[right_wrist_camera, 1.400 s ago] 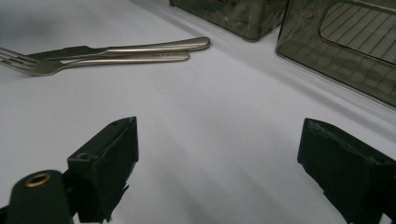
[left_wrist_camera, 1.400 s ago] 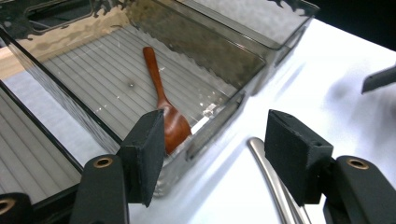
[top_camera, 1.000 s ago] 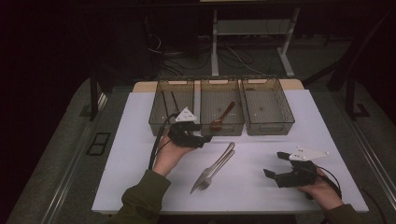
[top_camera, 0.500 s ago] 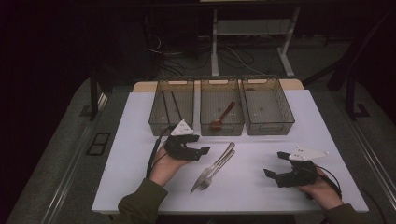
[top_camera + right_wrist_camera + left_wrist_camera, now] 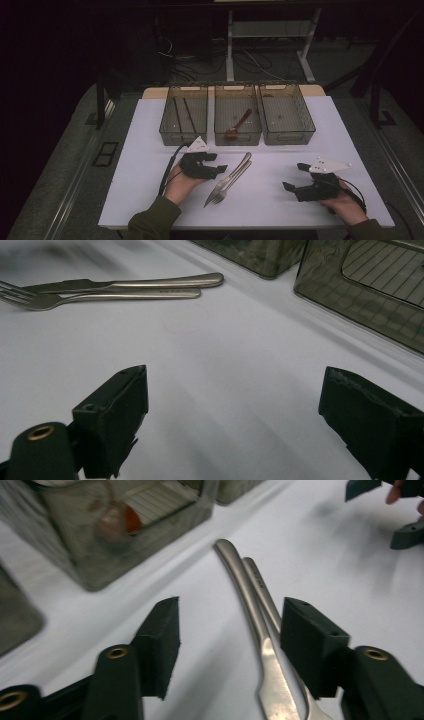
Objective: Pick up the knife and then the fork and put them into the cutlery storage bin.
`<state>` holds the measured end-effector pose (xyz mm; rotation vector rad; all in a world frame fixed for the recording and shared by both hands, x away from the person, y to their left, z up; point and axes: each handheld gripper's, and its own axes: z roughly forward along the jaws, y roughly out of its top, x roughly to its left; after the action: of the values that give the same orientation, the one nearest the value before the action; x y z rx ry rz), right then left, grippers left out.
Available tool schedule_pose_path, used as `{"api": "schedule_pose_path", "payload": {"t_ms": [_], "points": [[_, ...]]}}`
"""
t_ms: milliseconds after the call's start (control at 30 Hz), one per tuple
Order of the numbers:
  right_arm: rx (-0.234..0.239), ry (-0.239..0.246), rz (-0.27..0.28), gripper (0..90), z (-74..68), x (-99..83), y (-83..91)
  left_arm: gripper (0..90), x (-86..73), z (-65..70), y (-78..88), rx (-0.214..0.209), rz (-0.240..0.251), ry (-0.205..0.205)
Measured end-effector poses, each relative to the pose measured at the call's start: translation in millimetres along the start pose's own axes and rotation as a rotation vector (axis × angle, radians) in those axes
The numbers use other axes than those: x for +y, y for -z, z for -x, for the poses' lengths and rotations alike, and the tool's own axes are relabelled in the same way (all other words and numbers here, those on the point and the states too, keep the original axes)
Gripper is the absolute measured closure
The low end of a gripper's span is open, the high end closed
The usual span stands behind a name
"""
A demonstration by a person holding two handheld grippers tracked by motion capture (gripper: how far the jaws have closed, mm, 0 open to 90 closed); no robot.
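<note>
Steel cutlery, a knife [image 5: 250, 615] and a fork [image 5: 220, 194] lying side by side, sits right ahead of the left gripper [image 5: 216, 166]. Its jaws have just been narrowing, both handles between them, pads not yet pressing. The risk: pinching two pieces at once, or one skating off across the white table [image 5: 150, 150]. The right gripper [image 5: 295, 176] rests off to the side, spread wide and empty. Fork tines blur out at the frame's bottom edge.
</note>
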<state>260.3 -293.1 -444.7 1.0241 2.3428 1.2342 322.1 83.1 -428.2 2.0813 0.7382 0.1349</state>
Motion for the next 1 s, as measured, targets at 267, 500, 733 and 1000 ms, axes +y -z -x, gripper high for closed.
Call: {"api": "schedule_pose_path", "payload": {"t_ms": [267,500,733,1000], "points": [[-0.005,0.006,-0.004,11.7,-0.2,0.0,-1.2,53.0,-1.2,4.4,-10.9,-0.028,-0.026,-0.003],[-0.005,0.007,-0.005,11.7,-0.3,-0.1,-0.9,61.0,-2.2,9.0,-18.9,-0.028,-0.046,-0.008],[-0.006,0.008,-0.005,11.7,-0.5,-0.1,-0.9,66.9,-1.2,14.9,-26.4,-0.029,-0.061,-0.020],[-0.007,0.008,-0.005,11.7,-0.5,-0.1,-0.9,71.4,-1.8,20.5,-33.1,-0.022,-0.059,-0.013]]}}
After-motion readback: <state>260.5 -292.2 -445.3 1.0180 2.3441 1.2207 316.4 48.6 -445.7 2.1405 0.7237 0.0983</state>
